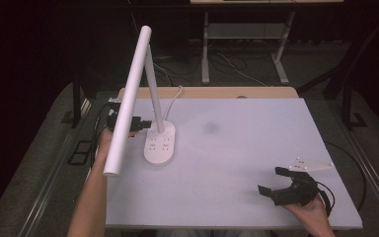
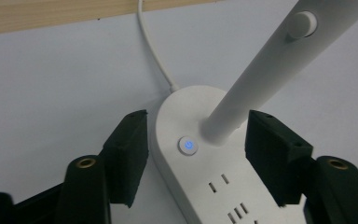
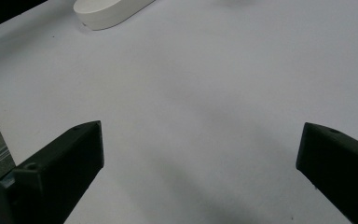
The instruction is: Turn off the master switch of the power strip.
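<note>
The white bench [image 1: 256, 148] carries a desk lamp [image 1: 150, 94] at its left side, and the work in hand centres there. The lamp's long white head [image 1: 127, 101] slants from high at the back down toward the person's left forearm, and its thinner stem [image 2: 265, 74] leans up out of the oval base [image 1: 160, 144]. That base is also a power strip with sockets on its top, its long axis running from the person's side toward the far edge, where its white cord [image 2: 154, 51] leaves.

The left tongs [image 1: 145, 123] come at the base from its left, at the far end where the stem is rooted, so the left hand is by far the nearer; the right one is well apart, across the bench. In the left gripper view the left tongs [image 2: 193, 154] straddle the base's end: one pad lies beside the rim, the other over the base beside the stem, with the lit blue power button [image 2: 188, 146] between them. They are about half open and neither pad visibly presses on anything. Judging by this, the button, just ahead of the tongs, is the target.

The right tongs [image 1: 276, 182] are near the bench's front right corner, spread wide, holding nothing over bare surface.
</note>
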